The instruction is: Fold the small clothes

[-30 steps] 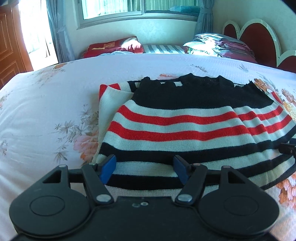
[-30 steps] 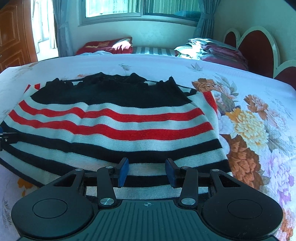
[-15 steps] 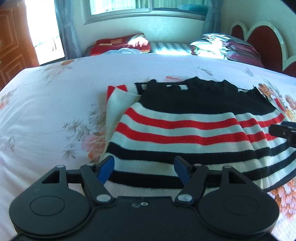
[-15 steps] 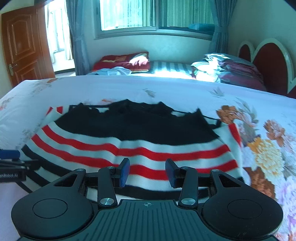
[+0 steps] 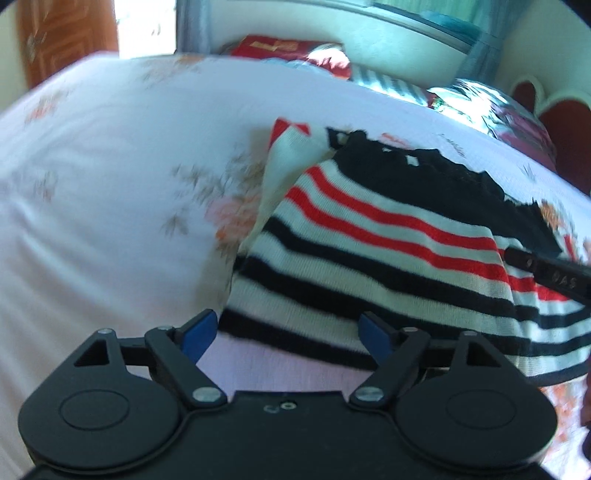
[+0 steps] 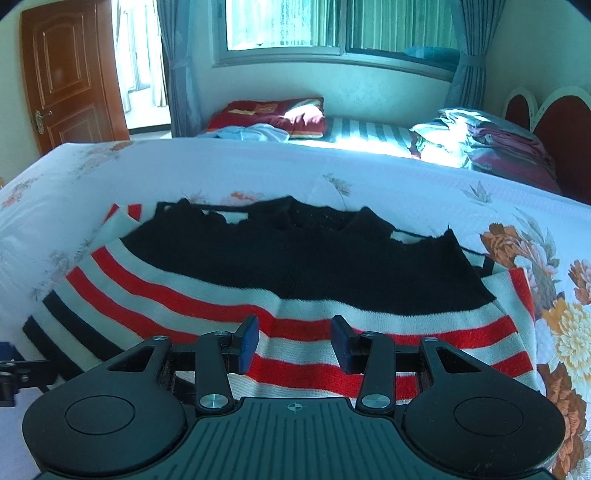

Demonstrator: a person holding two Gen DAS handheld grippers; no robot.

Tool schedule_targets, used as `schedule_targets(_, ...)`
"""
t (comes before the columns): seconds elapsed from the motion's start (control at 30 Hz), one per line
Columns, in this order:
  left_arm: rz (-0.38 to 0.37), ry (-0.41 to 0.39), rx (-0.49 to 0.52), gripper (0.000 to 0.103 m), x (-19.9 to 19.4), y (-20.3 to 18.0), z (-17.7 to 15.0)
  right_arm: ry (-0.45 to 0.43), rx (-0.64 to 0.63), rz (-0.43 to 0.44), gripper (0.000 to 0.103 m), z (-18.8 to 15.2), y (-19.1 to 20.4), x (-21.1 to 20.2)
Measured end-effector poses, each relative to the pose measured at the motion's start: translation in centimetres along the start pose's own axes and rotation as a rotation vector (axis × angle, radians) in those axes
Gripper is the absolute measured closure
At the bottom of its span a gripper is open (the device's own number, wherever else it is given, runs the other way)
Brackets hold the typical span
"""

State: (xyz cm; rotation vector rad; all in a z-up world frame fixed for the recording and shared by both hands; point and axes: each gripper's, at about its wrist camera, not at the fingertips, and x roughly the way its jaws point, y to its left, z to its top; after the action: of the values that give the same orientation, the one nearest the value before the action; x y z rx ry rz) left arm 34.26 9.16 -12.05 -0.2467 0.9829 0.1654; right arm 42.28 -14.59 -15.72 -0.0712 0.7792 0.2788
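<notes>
The sweater [image 6: 280, 288] lay on the bed [image 6: 369, 173], a little right of the middle, its black top half toward the far side and its striped hem toward the near edge. It was spread fairly flat, which suited a fold: the hem sat nearest the two tools, where it could be lifted and carried over toward the black part. One sleeve [image 5: 284, 162] was tucked in along the left side, seemingly from a fold already made.

The left gripper [image 5: 288, 330] hovered at the near left corner of the hem with its fingers released and wide apart, nothing between them. It appeared to be just short of the cloth, though that view was blurred and contact was hard to judge. The right gripper [image 6: 293, 341] hung over the red stripes with its fingers parted too, and empty; the gap was narrower than on the left. In the left view its dark body showed at the right edge above the sweater.

Compared with a second earlier, both tools had shifted. The left one had tilted and moved left, so that bare sheet now showed between its fingers where striped cloth had been. The right one had risen and advanced from the hem toward the red stripes, bringing the door [image 6: 62, 74] and window [image 6: 332, 26] more fully into view. The sweater itself had not visibly moved, and neither pair of fingers had closed.
</notes>
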Motion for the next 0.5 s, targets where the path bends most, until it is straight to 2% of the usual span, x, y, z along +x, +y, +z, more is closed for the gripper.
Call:
schedule_targets(0.13, -0.111, 0.061, -0.183, 0.017, 0.9, 1.6, -1.4, 0.027, 0.01, 0.005, 0.06, -0.9, -0.7, 1.1)
schedule_targets(0.3, -0.169, 0.006, -0.231, 0.007, 1.8, 1.1, -1.7, 0.02, -0.006, 0.005, 0.06, -1.3, -0.7, 1.5)
schedule_targets(0.5, -0.296, -0.103, -0.381, 0.009, 4.1, 1.9, -0.4, 0.01, -0.026, 0.002, 0.057, -1.6, -0.5, 1.8)
